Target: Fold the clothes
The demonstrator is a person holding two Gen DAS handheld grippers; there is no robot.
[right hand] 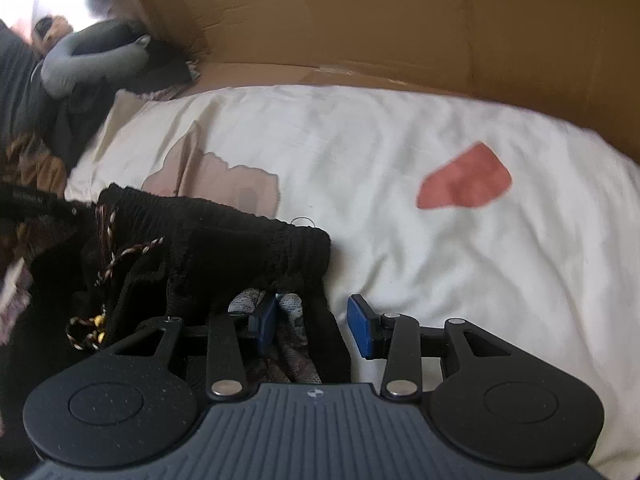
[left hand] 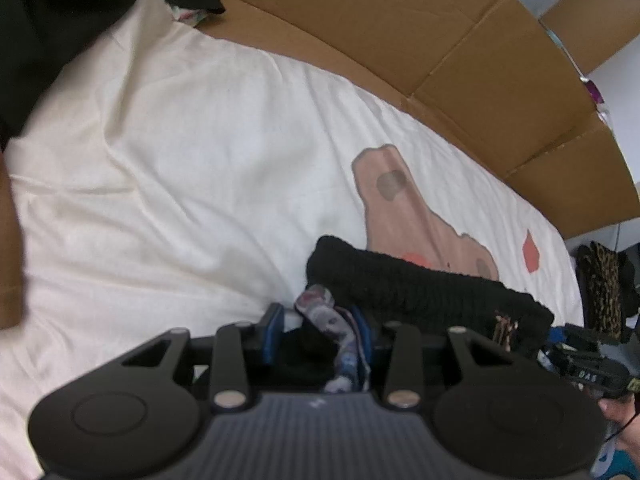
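Stretching between both grippers along the bed's (left hand: 168,128) near edge, the black knit garment (left hand: 420,284) has its left end pinched in the left fingers (left hand: 276,330), while the right fingers (right hand: 362,330) stand parted around its right end, grip unclear.

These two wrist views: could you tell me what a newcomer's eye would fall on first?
A black garment with a ribbed waistband and drawcord lies bunched at the near edge of a white sheet, with both tongs at it. Next comes the sheet's red patch, then the cardboard walling the far side.
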